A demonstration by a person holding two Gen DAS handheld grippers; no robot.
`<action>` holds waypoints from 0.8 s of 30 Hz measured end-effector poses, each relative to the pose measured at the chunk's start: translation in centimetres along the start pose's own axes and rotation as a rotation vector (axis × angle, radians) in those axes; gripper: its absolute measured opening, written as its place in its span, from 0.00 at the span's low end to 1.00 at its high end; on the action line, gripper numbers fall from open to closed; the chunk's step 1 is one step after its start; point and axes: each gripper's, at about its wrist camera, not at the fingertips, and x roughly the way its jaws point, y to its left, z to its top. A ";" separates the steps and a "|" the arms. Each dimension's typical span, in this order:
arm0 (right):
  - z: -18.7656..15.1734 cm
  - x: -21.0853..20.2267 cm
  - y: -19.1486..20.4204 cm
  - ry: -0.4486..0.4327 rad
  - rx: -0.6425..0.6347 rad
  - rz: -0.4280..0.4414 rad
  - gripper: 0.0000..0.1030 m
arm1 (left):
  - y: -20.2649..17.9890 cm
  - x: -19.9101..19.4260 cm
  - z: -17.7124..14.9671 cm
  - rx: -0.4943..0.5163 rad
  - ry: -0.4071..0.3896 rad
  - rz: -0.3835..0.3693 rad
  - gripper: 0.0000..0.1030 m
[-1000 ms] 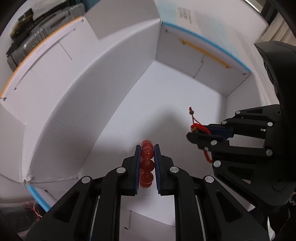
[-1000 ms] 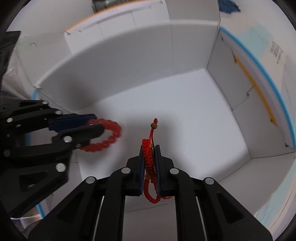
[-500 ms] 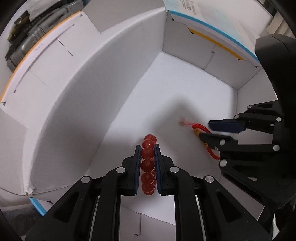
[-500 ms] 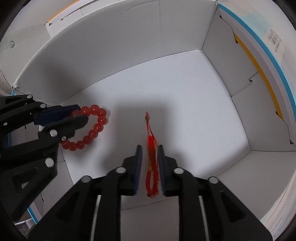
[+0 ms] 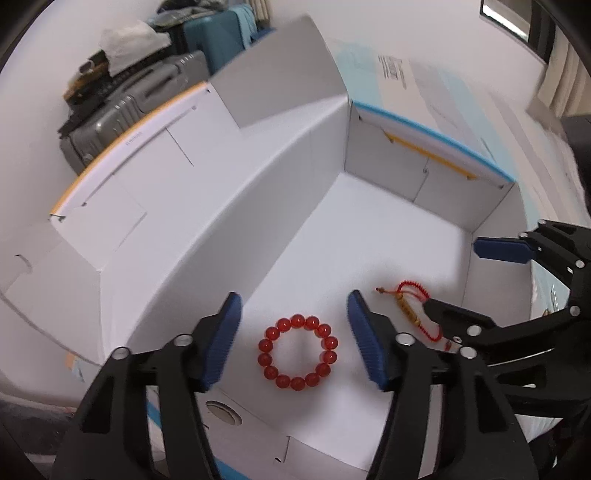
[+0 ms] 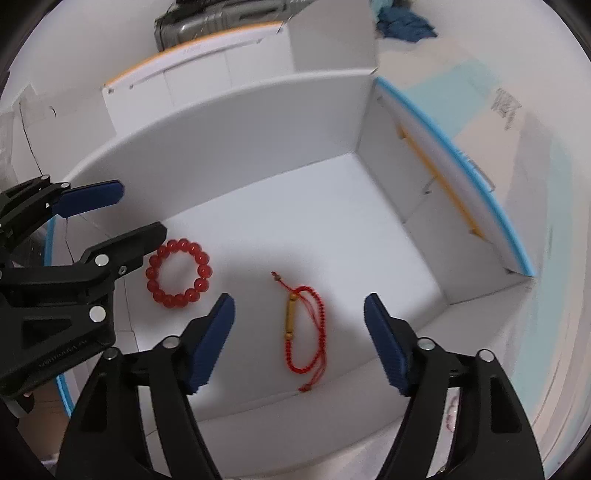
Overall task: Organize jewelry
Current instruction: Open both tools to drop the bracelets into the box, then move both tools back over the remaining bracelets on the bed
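Observation:
A red bead bracelet (image 5: 297, 353) (image 6: 179, 274) lies flat on the floor of an open white box (image 5: 388, 236) (image 6: 332, 206). Beside it lies a red cord bracelet with a gold tube bead (image 5: 408, 308) (image 6: 303, 325). My left gripper (image 5: 295, 332) (image 6: 136, 210) hangs above the bead bracelet, jaws opening, nothing touching the pads. My right gripper (image 6: 299, 332) (image 5: 458, 277) hangs above the cord bracelet, jaws also opening and free of it. In the left wrist view a black finger of the right gripper hides part of the cord bracelet.
The box has tall white walls with blue and orange edging and open flaps (image 5: 122, 173). Grey and teal suitcases (image 5: 147, 96) stand beyond it on the left, and one suitcase (image 6: 207, 22) shows at the top of the right wrist view. Blue cloth (image 6: 402, 22) lies behind the box.
Both grippers went from shut to wide open and rose. The bead bracelet dropped from the left jaws and the cord bracelet from the right; both now lie on the box floor.

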 end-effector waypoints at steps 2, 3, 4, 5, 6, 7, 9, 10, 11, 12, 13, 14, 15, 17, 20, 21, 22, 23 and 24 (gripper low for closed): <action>-0.3 -1.5 -0.3 -0.042 0.004 -0.032 0.74 | 0.0 -0.6 0.1 -0.012 -0.033 0.016 0.72; 0.3 -1.5 -0.5 -0.056 0.004 -0.038 0.75 | -0.1 -0.6 0.3 -0.013 -0.045 0.018 0.75; 0.2 -2.2 -0.7 -0.074 0.003 -0.046 0.75 | -0.4 -0.8 0.3 -0.014 -0.054 0.018 0.76; 0.2 -3.0 -1.0 -0.094 0.006 -0.055 0.75 | -0.6 -1.2 0.3 -0.018 -0.063 0.015 0.78; -0.2 -3.5 -0.9 -0.107 0.009 -0.061 0.75 | -1.0 -1.7 0.3 -0.020 -0.072 0.017 0.80; -0.7 -4.2 -1.1 -0.125 0.013 -0.070 0.75 | -1.2 -1.9 0.4 -0.020 -0.081 0.017 0.82; -0.8 -5.4 -1.1 -0.150 0.021 -0.081 0.75 | -1.8 -2.8 0.4 -0.023 -0.103 0.021 0.85; -1.0 -5.9 -1.1 -0.161 0.023 -0.086 0.76 | -2.0 -3.0 0.4 -0.025 -0.111 0.021 0.87; -1.4 -6.4 -1.3 -0.176 0.026 -0.094 0.78 | -2.3 -3.5 0.5 -0.025 -0.125 0.019 0.88; -1.7 -7.1 -1.6 -0.189 0.026 -0.101 0.81 | -2.7 -3.9 0.5 -0.027 -0.140 0.019 0.91; -2.1 -7.6 -1.8 -0.207 0.023 -0.113 0.83 | -3.0 -4.1 0.5 -0.027 -0.150 0.017 0.94; -2.5 -8.1 -2.0 -0.223 0.024 -0.125 0.84 | -3.5 -4.5 0.5 -0.025 -0.163 0.010 0.94; -2.7 -8.5 -2.2 -0.229 0.026 -0.126 0.85 | -4.0 -4.8 0.5 -0.019 -0.170 0.004 0.94; -3.4 -9.2 -2.9 -0.243 0.036 -0.132 0.85 | -4.9 -5.3 0.4 -0.014 -0.181 -0.005 0.94; -4.4 -10.3 -3.9 -0.270 0.058 -0.132 0.90 | -6.3 -5.8 0.4 -0.004 -0.196 -0.017 0.94; -5.0 -10.9 -4.5 -0.285 0.077 -0.131 0.90 | -6.8 -6.1 0.5 -0.001 -0.205 -0.019 0.94; -5.2 -11.2 -4.8 -0.292 0.087 -0.130 0.91 | -7.2 -6.3 0.5 0.001 -0.212 -0.021 0.94; -5.6 -11.6 -5.3 -0.299 0.099 -0.131 0.91 | -7.6 -6.5 0.5 0.002 -0.218 -0.023 0.94; -6.1 -12.1 -5.9 -0.309 0.112 -0.132 0.93 | -8.2 -6.7 0.5 0.001 -0.227 -0.029 0.94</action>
